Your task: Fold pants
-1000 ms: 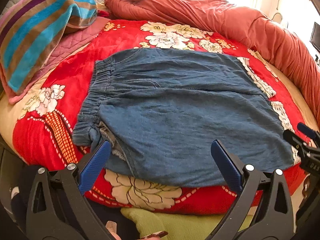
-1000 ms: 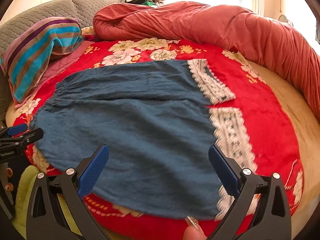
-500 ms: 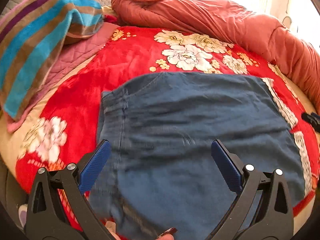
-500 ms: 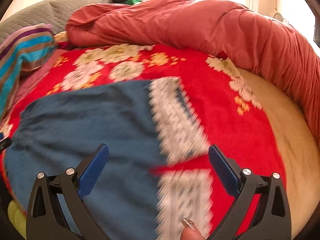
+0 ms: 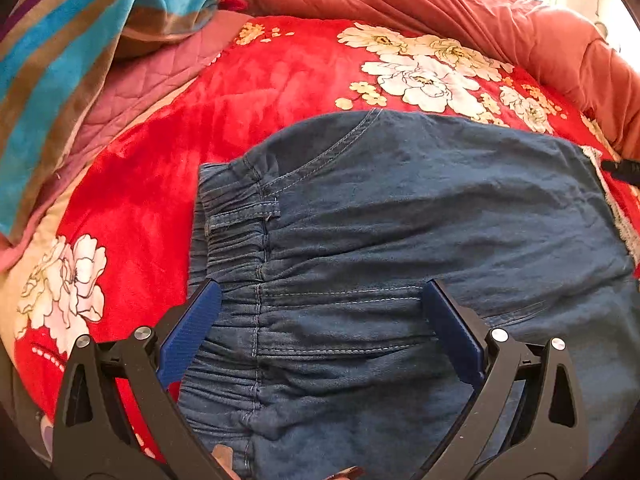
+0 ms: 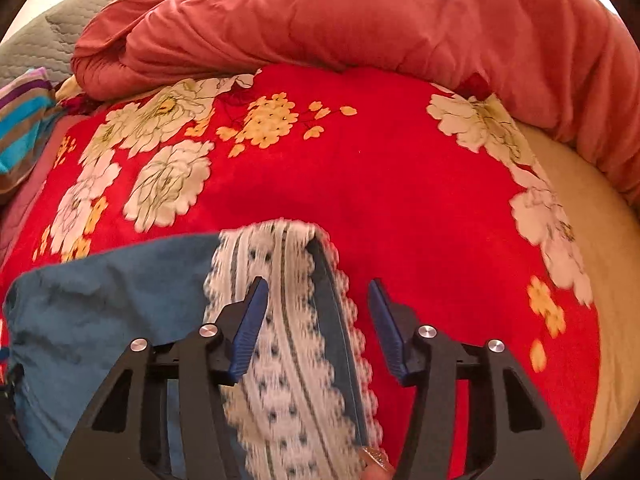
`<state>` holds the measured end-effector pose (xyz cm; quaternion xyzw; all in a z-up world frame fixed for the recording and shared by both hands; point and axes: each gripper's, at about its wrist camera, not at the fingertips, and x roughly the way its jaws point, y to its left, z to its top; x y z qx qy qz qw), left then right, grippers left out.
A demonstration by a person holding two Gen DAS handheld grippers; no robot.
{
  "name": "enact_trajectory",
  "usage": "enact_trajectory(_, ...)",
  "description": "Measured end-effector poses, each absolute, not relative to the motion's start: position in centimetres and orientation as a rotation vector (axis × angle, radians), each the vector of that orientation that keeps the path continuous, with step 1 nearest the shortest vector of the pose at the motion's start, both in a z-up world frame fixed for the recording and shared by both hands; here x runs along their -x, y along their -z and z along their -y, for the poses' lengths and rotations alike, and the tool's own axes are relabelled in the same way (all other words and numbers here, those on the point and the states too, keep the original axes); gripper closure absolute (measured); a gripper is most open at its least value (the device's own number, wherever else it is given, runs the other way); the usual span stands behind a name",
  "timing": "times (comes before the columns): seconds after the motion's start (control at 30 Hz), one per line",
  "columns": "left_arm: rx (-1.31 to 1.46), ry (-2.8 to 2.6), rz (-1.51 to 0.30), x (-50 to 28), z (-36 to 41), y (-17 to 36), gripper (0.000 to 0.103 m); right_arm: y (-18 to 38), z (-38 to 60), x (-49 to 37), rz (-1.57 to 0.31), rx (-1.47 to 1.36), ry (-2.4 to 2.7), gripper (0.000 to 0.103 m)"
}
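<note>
Although the pants [image 5: 420,240] already lie spread flat on the red flowered blanket [image 5: 160,168] of the bed, we judge the folding barely begun, since the left wrist view shows no fold at the waist end: the gathered waistband [image 5: 232,248] lies flat, and the left hand-held gripper [image 5: 320,320] hangs over it with its jaws wide apart, the cloth between them but not pinched. We cannot see the near edge of the pants here, which runs under the gripper's frame, and the far hem is cut off at the right, where a dark tip that we cannot identify pokes in. From the right wrist view, we see the right hand-held gripper [image 6: 316,320] at the other end, its jaws having just been closing and now half apart, straddling the lace hem [image 6: 288,320] without pressing on it. We think both ends must yet be gripped and the cloth carried over. Motion blurs the lace, so we cannot tell how many layers sit between the jaws, and a fingertip [image 6: 374,464] at the bottom edge hides the hem's near end.
</note>
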<state>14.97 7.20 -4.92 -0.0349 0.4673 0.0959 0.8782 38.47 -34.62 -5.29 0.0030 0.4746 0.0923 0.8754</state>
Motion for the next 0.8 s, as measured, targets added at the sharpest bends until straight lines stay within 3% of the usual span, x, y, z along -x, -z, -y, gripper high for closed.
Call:
enact_trajectory(0.07, 0.066, -0.204, -0.972, -14.9, -7.1, 5.0, 0.009, 5.9, 34.3, -39.3, -1.010, -0.017, -0.201, 0.058)
enact_trajectory(0.13, 0.068, -0.203, -0.971, -14.9, -7.2, 5.0, 0.009, 6.8, 33.7, -40.0, -1.038, -0.006, -0.231, 0.073)
enact_trajectory(0.2, 0.069, -0.203, -0.970, -15.0, -7.1, 5.0, 0.009, 6.9, 33.2, -40.2, -1.037, 0.022, -0.239, 0.094)
enact_trajectory(0.4, 0.066, -0.206, -0.969, -15.0, -7.1, 5.1, 0.009, 6.3, 33.2, -41.2, -0.999, 0.133, -0.104, 0.103)
enact_trajectory(0.53, 0.070, -0.207, -0.968, -15.1, -7.3, 5.2, 0.009, 7.1, 33.7, -41.7, -1.005, 0.160, -0.044, 0.103)
enact_trajectory(0.67, 0.079, -0.200, -0.963, -14.9, -7.5, 4.9, 0.009, 3.4, 32.9, -38.4, -0.869, 0.171, -0.038, 0.097)
enact_trajectory(0.77, 0.126, -0.180, -0.899, -13.9, -7.4, 2.9, 0.009, 1.0, 29.9, -34.2, -0.795, 0.210, -0.182, 0.059)
enact_trajectory(0.8, 0.125, -0.161, -0.875, -13.7, -7.1, 2.2, 0.009, 0.7, 28.1, -32.6, -0.793, 0.240, -0.264, 0.056)
